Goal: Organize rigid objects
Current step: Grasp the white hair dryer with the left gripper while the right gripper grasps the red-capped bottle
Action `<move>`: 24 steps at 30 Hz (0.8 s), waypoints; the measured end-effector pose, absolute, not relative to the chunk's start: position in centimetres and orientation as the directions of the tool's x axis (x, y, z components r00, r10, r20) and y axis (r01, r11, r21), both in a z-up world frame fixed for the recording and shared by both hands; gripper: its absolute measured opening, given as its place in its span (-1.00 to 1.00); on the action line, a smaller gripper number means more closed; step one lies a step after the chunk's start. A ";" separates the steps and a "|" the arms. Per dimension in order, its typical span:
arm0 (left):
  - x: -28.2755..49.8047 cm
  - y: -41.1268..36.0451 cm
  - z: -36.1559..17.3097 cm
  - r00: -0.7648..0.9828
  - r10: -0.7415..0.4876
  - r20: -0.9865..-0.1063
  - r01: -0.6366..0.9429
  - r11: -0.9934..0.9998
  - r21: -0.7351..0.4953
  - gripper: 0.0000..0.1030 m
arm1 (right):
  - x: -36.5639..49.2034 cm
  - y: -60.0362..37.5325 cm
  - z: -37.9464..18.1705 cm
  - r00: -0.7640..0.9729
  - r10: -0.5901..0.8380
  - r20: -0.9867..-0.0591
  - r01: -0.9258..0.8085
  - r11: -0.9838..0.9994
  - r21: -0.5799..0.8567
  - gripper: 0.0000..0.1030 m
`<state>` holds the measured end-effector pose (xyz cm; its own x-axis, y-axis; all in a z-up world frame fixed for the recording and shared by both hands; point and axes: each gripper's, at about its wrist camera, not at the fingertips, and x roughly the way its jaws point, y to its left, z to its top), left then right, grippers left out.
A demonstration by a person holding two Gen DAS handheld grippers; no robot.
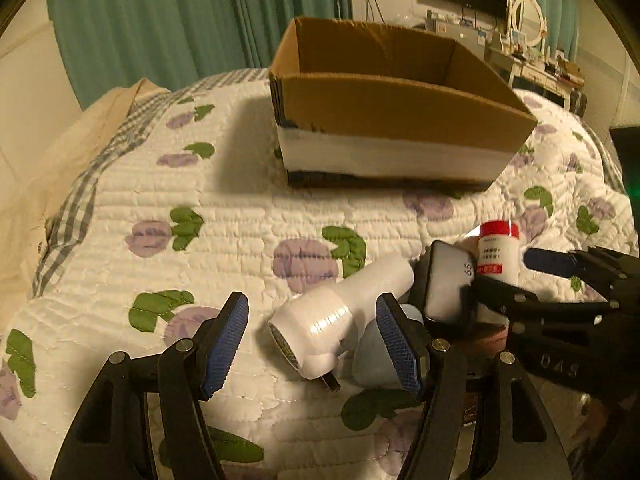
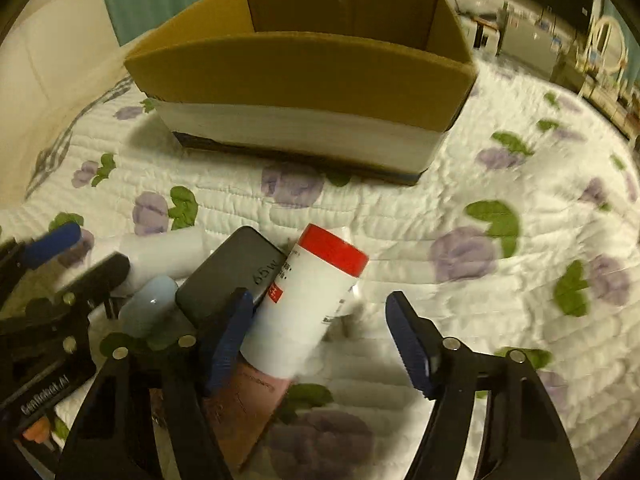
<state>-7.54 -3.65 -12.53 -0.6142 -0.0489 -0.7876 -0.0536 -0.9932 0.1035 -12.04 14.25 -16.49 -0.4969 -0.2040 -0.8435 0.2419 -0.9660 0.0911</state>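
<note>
A pile of rigid objects lies on the quilted bed. In the left wrist view a white handheld device (image 1: 336, 312) lies between the open fingers of my left gripper (image 1: 312, 344). Beside it are a black 65W charger (image 1: 446, 284), a pale blue object (image 1: 372, 356) and a white bottle with a red cap (image 1: 498, 246). In the right wrist view the bottle (image 2: 308, 300) leans between the open fingers of my right gripper (image 2: 320, 340), touching the left finger. The charger (image 2: 236, 272) and pale blue object (image 2: 148, 306) lie left of it. An open cardboard box (image 1: 400, 108) (image 2: 304, 68) stands behind.
A brownish flat box (image 2: 244, 404) lies under the bottle. The other gripper shows at the edge of each view, the right one (image 1: 568, 280) and the left one (image 2: 52, 276). A desk with clutter (image 1: 532, 52) stands beyond the bed. Green curtains hang behind.
</note>
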 end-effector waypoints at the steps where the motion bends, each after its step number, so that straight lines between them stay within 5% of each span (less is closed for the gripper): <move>1: -7.6 -3.6 -12.8 -0.610 -0.050 -0.791 -0.059 -0.992 0.108 0.34 | -12.2 14.4 -16.6 -0.499 -0.223 -0.837 0.242 -0.964 0.112 0.21; 3: -7.8 -3.4 -13.1 -0.595 -0.056 -0.802 -0.073 -0.990 0.124 0.34 | -12.5 14.4 -16.6 -0.511 -0.248 -0.823 0.255 -0.958 0.131 -0.15; 4: -7.9 -3.3 -13.3 -0.586 -0.061 -0.808 -0.081 -0.988 0.134 0.34 | -12.6 14.5 -16.6 -0.513 -0.252 -0.821 0.257 -0.957 0.133 -0.17; 15: -10.3 -2.5 -15.7 -0.495 -0.120 -0.860 -0.148 -0.964 0.219 0.34 | -11.4 15.8 -13.9 -0.573 -0.293 -0.766 0.283 -0.947 0.151 -0.26; 19: -10.6 -2.2 -16.3 -0.497 -0.116 -0.860 -0.164 -0.961 0.224 0.14 | -11.7 15.8 -13.8 -0.567 -0.296 -0.768 0.277 -0.947 0.161 -0.26; 24: -9.3 -1.6 -15.2 -0.536 -0.093 -0.839 -0.189 -0.955 0.227 0.12 | -11.5 15.7 -13.2 -0.579 -0.284 -0.764 0.277 -0.950 0.143 -0.28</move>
<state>-9.33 -1.60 -15.22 -0.5365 -0.0934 -0.8387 -0.1888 -0.9554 0.2272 -11.55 15.74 -13.25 -0.5790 -0.2839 -0.7643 0.2766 -0.9502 0.1434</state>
